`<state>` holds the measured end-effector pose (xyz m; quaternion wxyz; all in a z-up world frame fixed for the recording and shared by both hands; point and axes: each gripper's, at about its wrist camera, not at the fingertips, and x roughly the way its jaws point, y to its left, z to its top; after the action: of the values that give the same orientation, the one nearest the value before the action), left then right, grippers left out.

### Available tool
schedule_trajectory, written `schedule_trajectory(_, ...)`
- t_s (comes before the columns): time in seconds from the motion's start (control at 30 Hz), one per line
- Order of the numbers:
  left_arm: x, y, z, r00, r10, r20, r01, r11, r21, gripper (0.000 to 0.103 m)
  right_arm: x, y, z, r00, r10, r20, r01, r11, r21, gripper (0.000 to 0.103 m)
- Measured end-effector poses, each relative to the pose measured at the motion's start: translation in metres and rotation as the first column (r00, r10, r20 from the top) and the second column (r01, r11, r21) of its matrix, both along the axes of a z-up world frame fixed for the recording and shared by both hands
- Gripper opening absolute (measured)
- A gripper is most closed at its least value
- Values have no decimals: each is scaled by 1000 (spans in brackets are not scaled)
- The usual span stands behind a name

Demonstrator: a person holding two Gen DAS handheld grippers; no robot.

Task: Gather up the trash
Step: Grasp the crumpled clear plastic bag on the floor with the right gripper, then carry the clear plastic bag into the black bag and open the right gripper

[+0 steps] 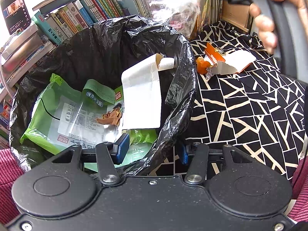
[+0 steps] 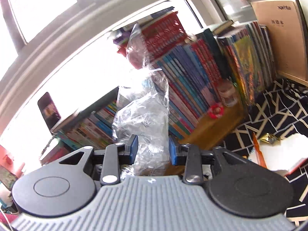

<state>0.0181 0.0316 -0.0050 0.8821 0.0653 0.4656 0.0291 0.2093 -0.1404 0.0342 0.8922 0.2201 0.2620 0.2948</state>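
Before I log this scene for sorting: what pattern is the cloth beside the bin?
Black with irregular cream lines, like cracked tiles: cloth, clearest in the left wrist view.

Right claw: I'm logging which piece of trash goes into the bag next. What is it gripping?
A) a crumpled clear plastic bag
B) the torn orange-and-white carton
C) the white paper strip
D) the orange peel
A: in the right wrist view the right claw has both blue pads pressed on a crumpled clear plastic bag, lifted in front of the books.
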Motion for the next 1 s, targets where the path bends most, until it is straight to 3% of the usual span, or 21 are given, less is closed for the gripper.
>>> schedule_trajectory(0.1, 0, 0, 0, 1000, 0, -1, 0, 1000, 0, 49, -12, -1, 13, 995, 86, 57, -90, 993, 81, 37)
schedule_trajectory(0.27, 0, 0, 0, 1000, 0, 0, 0, 1000, 0, 49, -25, 14, 20, 978, 182, 101, -191, 978, 84, 33)
schedule_trajectory(0.33, 0, 0, 0, 1000, -2, 0, 2, 1000, 1, 49, -31, 21, 20, 972, 217, 93, -225, 971, 80, 11)
schedule_trajectory(0.37, 0, 1, -1, 1000, -3, 0, 3, 1000, 2, 49, -31, 24, 19, 971, 222, 89, -229, 971, 73, 8)
schedule_trajectory(0.6, 0, 1, -1, 1000, -3, 1, 3, 1000, 3, 49, -36, 36, 7, 959, 281, 35, -282, 958, 44, 8)
schedule_trajectory(0.73, -1, 2, -1, 1000, -2, 2, 2, 1000, 2, 49, -32, 33, 3, 968, 250, 16, -250, 967, 50, 15)
schedule_trajectory(0.77, -1, 2, -1, 1000, -3, 3, 3, 1000, 3, 49, -30, 30, 2, 975, 220, 19, -221, 974, 44, 21)
schedule_trajectory(0.8, -1, 1, -1, 1000, -4, 3, 4, 1000, 3, 49, -26, 23, 2, 986, 164, 19, -164, 986, 30, 42)
schedule_trajectory(0.83, -1, 1, -1, 1000, -3, 2, 3, 1000, 3, 49, -23, 19, 0, 992, 126, 18, -126, 992, 18, 55)
schedule_trajectory(0.9, -1, 1, -1, 1000, -3, 3, 3, 1000, 3, 49, -9, 9, -10, 1000, 13, -1, -13, 999, -50, 69)
schedule_trajectory(1.0, -1, 1, -1, 1000, -4, 3, 4, 1000, 4, 49, 17, 0, -42, 990, -105, -95, 89, 983, -161, 75)
